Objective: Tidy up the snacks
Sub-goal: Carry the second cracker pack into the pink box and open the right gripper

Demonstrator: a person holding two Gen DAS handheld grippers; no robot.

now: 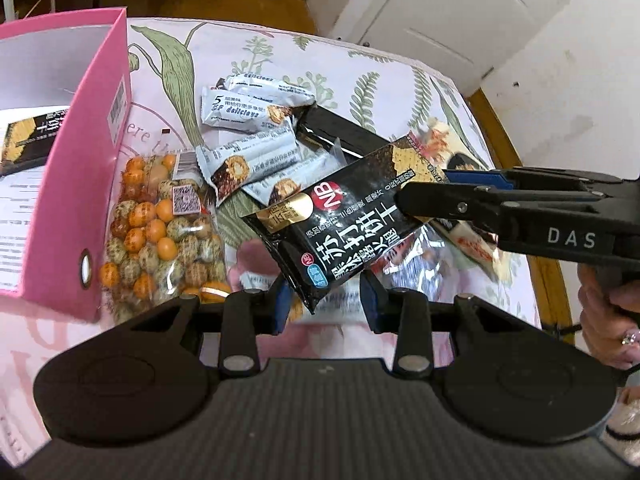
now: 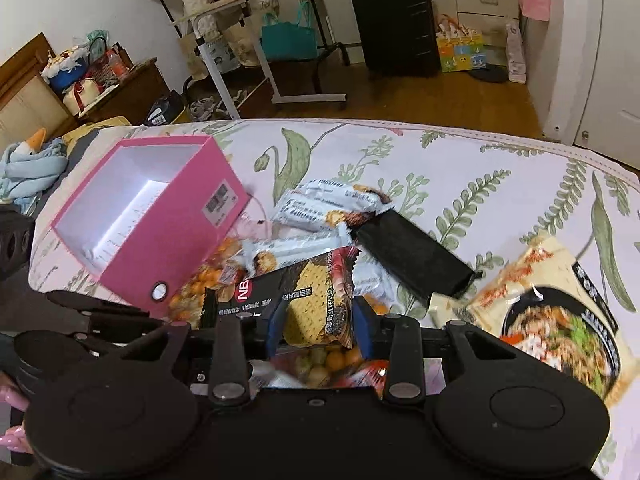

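Note:
A black soda-cracker packet (image 1: 340,224) hangs above the snack pile, pinched at its top edge by my right gripper (image 1: 420,194), which comes in from the right. In the right wrist view the packet (image 2: 304,300) sits between the blue pads, and the gripper (image 2: 320,322) is shut on it. My left gripper (image 1: 326,300) is open just below the packet's lower corner, holding nothing. A pink box (image 1: 72,184) stands at the left with another cracker packet (image 1: 28,140) inside; it also shows in the right wrist view (image 2: 160,232).
On the floral cloth (image 1: 360,64) lie several white wafer packets (image 1: 248,108), a clear bag of coated nuts (image 1: 160,232), a black pouch (image 2: 416,256) and a noodle packet (image 2: 552,312). The table's wooden edge (image 1: 556,292) runs at the right.

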